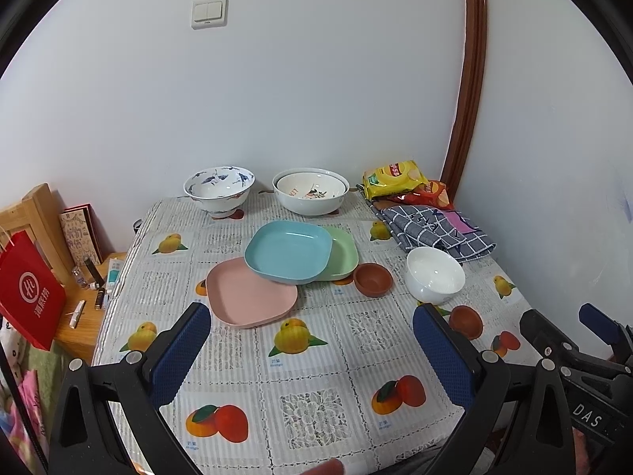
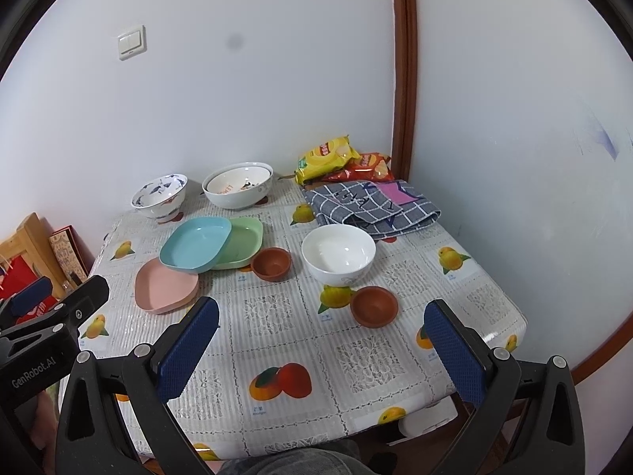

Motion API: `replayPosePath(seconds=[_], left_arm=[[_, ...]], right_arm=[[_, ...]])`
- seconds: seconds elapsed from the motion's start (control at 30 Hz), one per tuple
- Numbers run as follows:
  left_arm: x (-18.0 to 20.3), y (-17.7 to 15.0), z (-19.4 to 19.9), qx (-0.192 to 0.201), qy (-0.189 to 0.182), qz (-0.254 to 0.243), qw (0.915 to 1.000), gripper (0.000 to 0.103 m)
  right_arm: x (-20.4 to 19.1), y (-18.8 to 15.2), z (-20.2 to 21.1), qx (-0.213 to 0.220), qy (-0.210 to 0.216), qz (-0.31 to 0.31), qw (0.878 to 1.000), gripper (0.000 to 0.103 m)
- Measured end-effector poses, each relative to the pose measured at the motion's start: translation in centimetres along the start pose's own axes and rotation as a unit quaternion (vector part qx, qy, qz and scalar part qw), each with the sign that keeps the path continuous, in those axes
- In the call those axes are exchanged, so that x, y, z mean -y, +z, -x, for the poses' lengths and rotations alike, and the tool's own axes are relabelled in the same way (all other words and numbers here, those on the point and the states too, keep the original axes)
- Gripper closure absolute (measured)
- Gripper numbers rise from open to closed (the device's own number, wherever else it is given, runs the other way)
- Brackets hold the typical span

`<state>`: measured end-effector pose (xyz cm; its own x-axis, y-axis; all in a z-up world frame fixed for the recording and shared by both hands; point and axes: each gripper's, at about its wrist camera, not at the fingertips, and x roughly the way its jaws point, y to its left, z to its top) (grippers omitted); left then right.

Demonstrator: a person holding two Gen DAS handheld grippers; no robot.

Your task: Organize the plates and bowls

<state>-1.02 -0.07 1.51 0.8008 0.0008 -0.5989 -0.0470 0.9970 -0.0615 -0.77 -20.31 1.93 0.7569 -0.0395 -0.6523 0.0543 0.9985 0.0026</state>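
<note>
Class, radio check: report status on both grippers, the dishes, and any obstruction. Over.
Left gripper open, right gripper open, both empty. Blue square plastic plate overlaps pink plate and green plate; bowls scattered. Small brown clay bowl nearest right gripper.

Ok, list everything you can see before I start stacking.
Square plates: 3, pink, blue, green, overlapping, table centre.
Patterned bowls: blue-and-white one back left; nested white pair beside it.
White bowl: 1, right of plates.
Brown cups: 2, flanking white bowl.
Snack bags: yellow, red, back right corner.
Checked cloth: grey, before bags.
Red bag: left, off table.
Left hand-held gripper: open.
Right hand-held gripper: open.
</note>
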Motion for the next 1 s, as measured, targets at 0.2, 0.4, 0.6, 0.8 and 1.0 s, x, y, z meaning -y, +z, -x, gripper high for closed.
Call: replayPosePath(seconds=[0.2,0.4,0.6,0.8,1.0], left_arm=[[0.0,0.9,-1.5,-0.009,-0.010,-0.007,0.9999,0.000],[0.0,1.6,-4.1,-0.028,-0.009,-0.016,0.9994,0.001],[-0.7,2.6,-7.5,-0.046,-0.004,-0.013,0.9989,0.002],[-2.0,4.4,-12.0,-0.072,-0.005,0.004,0.9974,0.013],[-3.0,6.4,-16.0,-0.068,0.040,-0.013,0.9968,0.013]], right_arm=[[-0.3,1.1,-0.9,0.001,0.007,-0.002,1.000,0.000],[-0.3,2.9,-2.7,0.006,0.017,-0.013,1.000,0.000],[-0.8,5.2,-5.7,0.011,0.037,-0.011,0.999,0.000],[-2.0,7.8,-10.5,-0.001,0.059,-0.007,0.998,0.001],[-3.9,10.4,-15.2,-0.007,0.102,-0.031,0.994,0.002]])
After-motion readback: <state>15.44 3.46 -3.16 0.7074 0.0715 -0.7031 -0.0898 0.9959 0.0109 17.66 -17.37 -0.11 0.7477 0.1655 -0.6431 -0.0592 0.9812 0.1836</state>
